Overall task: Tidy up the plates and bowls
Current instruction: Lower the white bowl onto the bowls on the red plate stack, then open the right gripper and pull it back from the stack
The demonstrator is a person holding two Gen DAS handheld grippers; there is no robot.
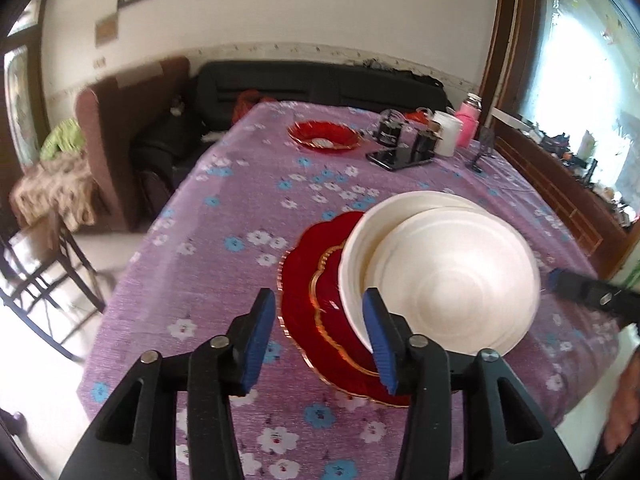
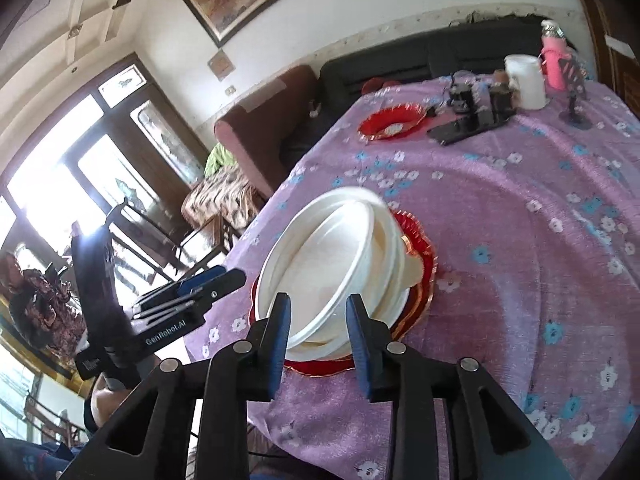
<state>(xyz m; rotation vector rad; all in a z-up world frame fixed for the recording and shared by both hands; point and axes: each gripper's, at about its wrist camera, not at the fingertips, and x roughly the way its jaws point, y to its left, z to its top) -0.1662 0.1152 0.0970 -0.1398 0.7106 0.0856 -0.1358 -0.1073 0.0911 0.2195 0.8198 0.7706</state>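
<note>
A stack of white bowls (image 1: 440,276) sits tilted on red gold-rimmed plates (image 1: 312,304) near the front edge of the purple flowered table (image 1: 224,264). My left gripper (image 1: 320,336) is open, its fingers just in front of the stack's left rim, holding nothing. My right gripper (image 2: 318,336) is open, its fingers straddling the near rim of the white bowls (image 2: 332,264), which rest on the red plates (image 2: 420,280). The left gripper (image 2: 192,292) also shows at the left of the right wrist view. Another red dish (image 1: 324,136) sits at the table's far side.
At the far end stand a white mug (image 1: 448,132), a pink bottle (image 1: 468,120), a black phone (image 1: 400,156) and small dark jars (image 1: 390,126). A brown armchair (image 1: 120,128) and black sofa (image 1: 320,80) lie beyond. A wooden sideboard (image 1: 560,184) runs along the right.
</note>
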